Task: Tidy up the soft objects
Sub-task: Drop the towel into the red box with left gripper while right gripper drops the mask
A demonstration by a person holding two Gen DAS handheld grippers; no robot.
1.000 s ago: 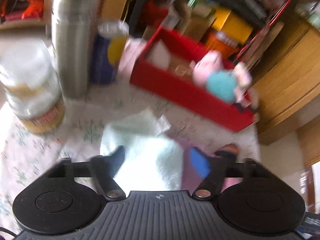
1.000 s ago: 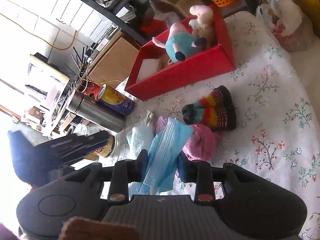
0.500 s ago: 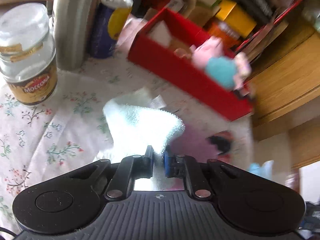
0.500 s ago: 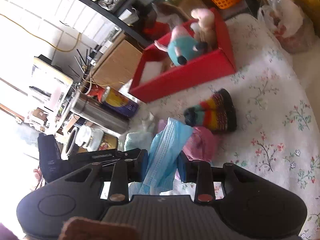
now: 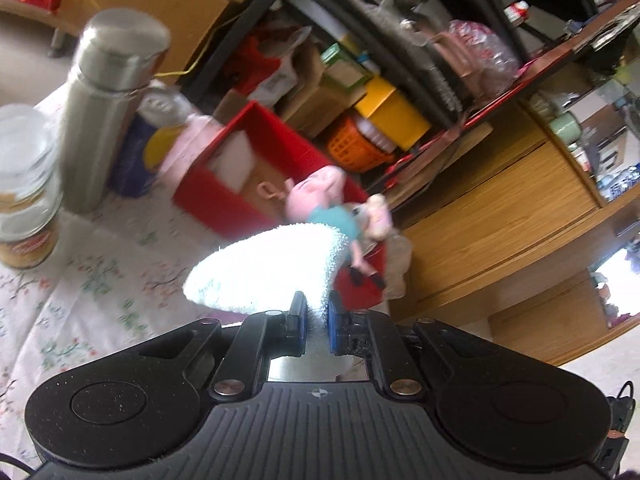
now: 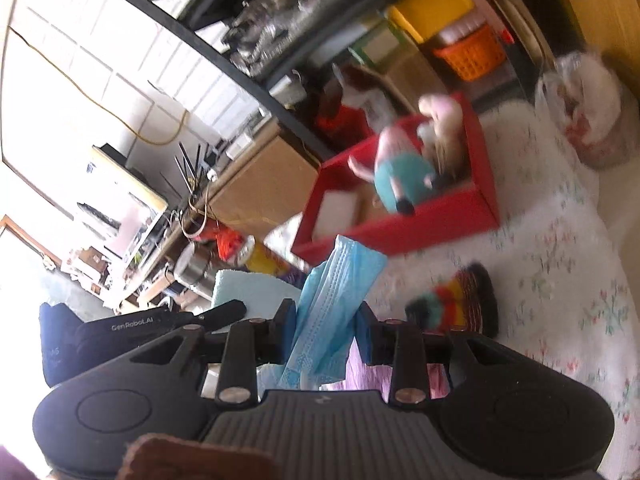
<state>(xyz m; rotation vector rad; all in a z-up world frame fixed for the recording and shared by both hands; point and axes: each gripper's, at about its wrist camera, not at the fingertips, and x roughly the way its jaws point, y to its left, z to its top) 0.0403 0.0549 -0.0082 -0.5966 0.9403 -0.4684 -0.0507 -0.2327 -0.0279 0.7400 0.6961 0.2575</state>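
Between left hand-held gripper (image 5: pixel 314 320) pads, pale towel (image 5: pixel 268 268).

Lived-in home storage room, floral tablecloth (image 5: pixel 92 280) over the table, crammed black shelving (image 5: pixel 404 60) with boxes and an orange basket (image 6: pixel 472 54), wooden cabinets (image 5: pixel 500 200), white-tiled wall (image 6: pixel 100 60)

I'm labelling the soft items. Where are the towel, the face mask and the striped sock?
towel (image 5: pixel 272 268): left wrist view, middle of the fluffy cloth.
face mask (image 6: pixel 332 300): right wrist view, pleated blue middle.
striped sock (image 6: pixel 460 300): right wrist view, coloured bands.
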